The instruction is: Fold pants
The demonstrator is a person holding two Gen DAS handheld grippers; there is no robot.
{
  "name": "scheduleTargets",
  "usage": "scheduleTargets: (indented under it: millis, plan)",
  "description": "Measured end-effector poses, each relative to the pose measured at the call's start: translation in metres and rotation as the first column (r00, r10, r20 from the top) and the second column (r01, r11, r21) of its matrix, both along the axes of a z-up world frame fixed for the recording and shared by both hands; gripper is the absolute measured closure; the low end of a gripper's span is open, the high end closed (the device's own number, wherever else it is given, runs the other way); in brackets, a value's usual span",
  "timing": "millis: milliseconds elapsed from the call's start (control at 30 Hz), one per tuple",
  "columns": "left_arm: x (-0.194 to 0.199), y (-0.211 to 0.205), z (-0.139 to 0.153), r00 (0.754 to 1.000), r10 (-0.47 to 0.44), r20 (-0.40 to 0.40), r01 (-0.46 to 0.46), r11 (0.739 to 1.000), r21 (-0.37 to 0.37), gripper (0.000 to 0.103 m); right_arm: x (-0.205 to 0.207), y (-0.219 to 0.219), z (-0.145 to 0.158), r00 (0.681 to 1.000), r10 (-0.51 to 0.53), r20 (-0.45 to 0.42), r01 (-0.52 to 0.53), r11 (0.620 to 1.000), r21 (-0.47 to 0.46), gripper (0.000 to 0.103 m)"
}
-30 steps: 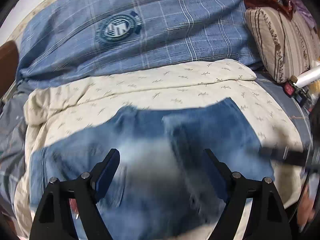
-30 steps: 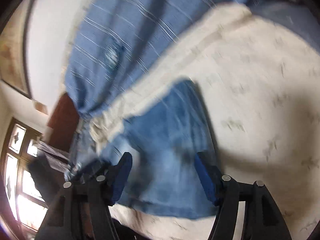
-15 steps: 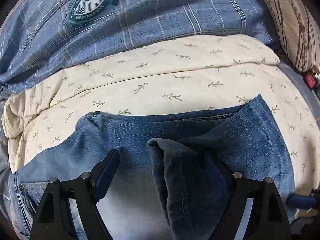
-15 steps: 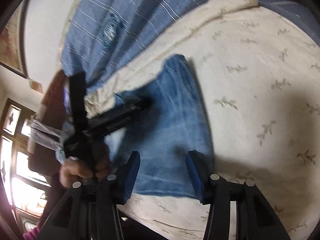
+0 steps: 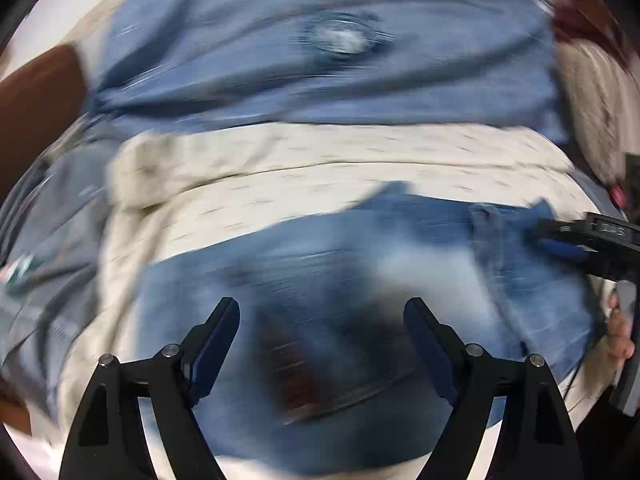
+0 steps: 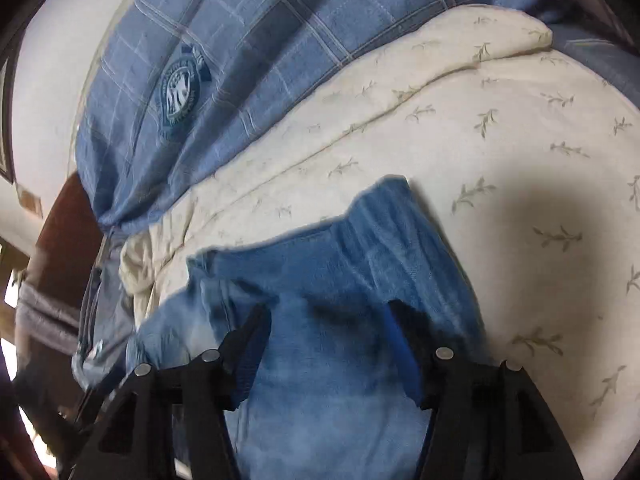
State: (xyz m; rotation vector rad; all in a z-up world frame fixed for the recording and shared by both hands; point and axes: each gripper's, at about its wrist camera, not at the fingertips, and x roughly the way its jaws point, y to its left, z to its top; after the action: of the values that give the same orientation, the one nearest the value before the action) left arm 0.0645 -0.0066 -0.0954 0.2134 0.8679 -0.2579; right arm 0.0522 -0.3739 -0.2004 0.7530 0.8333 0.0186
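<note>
Blue denim pants (image 5: 360, 280) lie folded on a cream leaf-print blanket (image 5: 320, 168). The left wrist view is motion-blurred. My left gripper (image 5: 322, 320) is open and empty, just above the pants' near part. My right gripper shows in the left wrist view (image 5: 560, 240) at the pants' right edge, its blue pads touching the denim. In the right wrist view the pants (image 6: 340, 320) lie under my right gripper (image 6: 328, 324), which is open with the denim between the spread fingers. A raised fold (image 6: 380, 216) stands at the pants' far edge.
A blue plaid cover with a round crest (image 6: 180, 92) lies beyond the cream blanket (image 6: 480, 120). A striped pillow (image 5: 592, 92) is at the far right. Dark wood furniture (image 5: 36, 92) stands at the left. A white wall (image 6: 52, 60) is behind.
The left gripper has pulled back and swung, so its view blurs and shows more of the bed. The right gripper has moved in over the pants and spread wider. The left gripper has left the right view.
</note>
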Motion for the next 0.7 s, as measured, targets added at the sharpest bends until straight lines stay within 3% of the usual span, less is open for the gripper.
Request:
scheduleTargets:
  millis: [100,233,300,400,467,567,700]
  plan:
    - [-0.001,0.053,0.009,0.995,0.103,0.0,-0.102,0.994,-0.039,0.017,0.0,0.023,0.014,0.994,0.089,0.071,-0.087,0.996,-0.025,0.039]
    - [-0.006,0.102,0.018,0.98,0.2,0.016,-0.199,0.978,-0.06,0.017,-0.007,0.064,0.023,0.967,0.235,0.099,-0.224,0.969,-0.108,0.039]
    - [-0.007,0.119,0.017,0.973,0.23,0.011,-0.229,0.971,-0.064,0.017,-0.013,0.081,0.022,0.947,0.309,0.092,-0.297,0.947,-0.125,0.039]
    - [-0.008,0.138,0.01,0.96,0.278,-0.035,-0.28,0.958,-0.062,0.017,-0.009,0.1,0.007,0.923,0.384,0.013,-0.379,0.917,-0.126,0.039]
    - [-0.012,0.144,0.004,0.956,0.283,-0.074,-0.289,0.954,-0.08,0.017,-0.012,0.106,0.007,0.921,0.389,0.009,-0.382,0.91,-0.161,0.039]
    - [-0.016,0.145,0.0,0.955,0.275,-0.11,-0.286,0.953,-0.1,0.017,-0.022,0.108,0.017,0.908,0.411,0.077,-0.4,0.908,-0.126,0.039]
    - [-0.016,0.146,0.002,0.95,0.282,-0.135,-0.298,0.948,-0.111,0.017,-0.035,0.116,0.031,0.895,0.419,0.15,-0.39,0.901,-0.187,0.039]
